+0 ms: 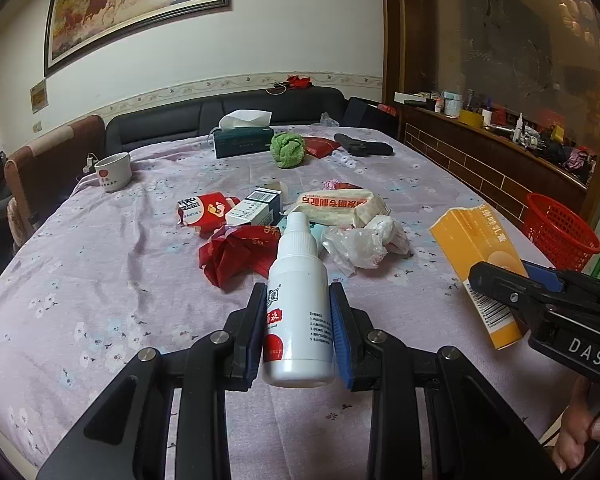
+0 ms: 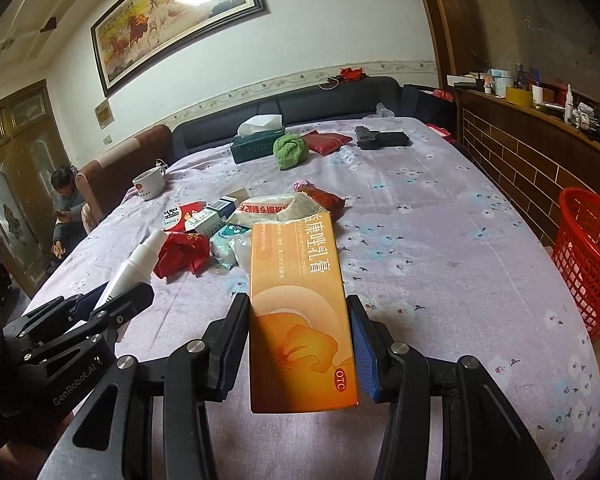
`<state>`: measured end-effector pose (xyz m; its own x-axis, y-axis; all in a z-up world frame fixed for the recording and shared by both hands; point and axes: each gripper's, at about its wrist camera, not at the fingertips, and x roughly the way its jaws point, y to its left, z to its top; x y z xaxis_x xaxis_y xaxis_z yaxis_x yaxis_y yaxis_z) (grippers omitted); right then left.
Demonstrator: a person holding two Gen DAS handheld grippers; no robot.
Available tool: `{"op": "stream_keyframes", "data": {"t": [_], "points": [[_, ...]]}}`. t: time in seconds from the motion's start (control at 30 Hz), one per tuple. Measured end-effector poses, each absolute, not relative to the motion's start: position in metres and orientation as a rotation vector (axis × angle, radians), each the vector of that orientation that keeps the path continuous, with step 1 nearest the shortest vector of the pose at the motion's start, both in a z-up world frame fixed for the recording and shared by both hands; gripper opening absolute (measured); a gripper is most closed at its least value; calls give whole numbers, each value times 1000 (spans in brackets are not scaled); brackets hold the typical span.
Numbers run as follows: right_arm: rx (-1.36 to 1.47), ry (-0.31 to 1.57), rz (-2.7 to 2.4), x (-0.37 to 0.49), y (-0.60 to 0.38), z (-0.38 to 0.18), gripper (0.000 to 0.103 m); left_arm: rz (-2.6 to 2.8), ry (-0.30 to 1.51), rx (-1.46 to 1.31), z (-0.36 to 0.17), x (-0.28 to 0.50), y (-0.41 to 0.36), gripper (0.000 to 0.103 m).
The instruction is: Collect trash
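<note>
My left gripper (image 1: 298,294) is shut on a white spray bottle (image 1: 298,312), held above the table's near side; the bottle also shows in the right wrist view (image 2: 134,266). My right gripper (image 2: 298,306) is shut on an orange medicine box (image 2: 300,312) with a torn top, also seen at the right of the left wrist view (image 1: 478,256). A pile of trash lies mid-table: red crumpled wrapper (image 1: 236,254), red-white packet (image 1: 200,210), blue-white box (image 1: 254,208), cream food bag (image 1: 336,208), crumpled clear plastic (image 1: 360,244). A red mesh basket (image 2: 590,256) stands off the table's right edge.
The table has a lilac floral cloth (image 1: 100,280). Farther back are a white mug (image 1: 114,172), a green tissue box (image 1: 244,140), a green cloth ball (image 1: 287,150), a red pouch (image 1: 320,146) and a black object (image 1: 364,146). A person (image 2: 66,208) sits at the left.
</note>
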<state>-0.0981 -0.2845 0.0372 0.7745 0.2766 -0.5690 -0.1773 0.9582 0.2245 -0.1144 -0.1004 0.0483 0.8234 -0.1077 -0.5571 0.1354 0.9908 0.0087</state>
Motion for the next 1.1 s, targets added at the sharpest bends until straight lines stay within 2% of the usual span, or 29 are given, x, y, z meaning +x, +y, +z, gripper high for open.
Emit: {"op": "stream_keyframes", "data": {"t": [1.1], "points": [[154,623,265,-112,-277,45,52,-100,574,63,49,-124,-95,29]]}}
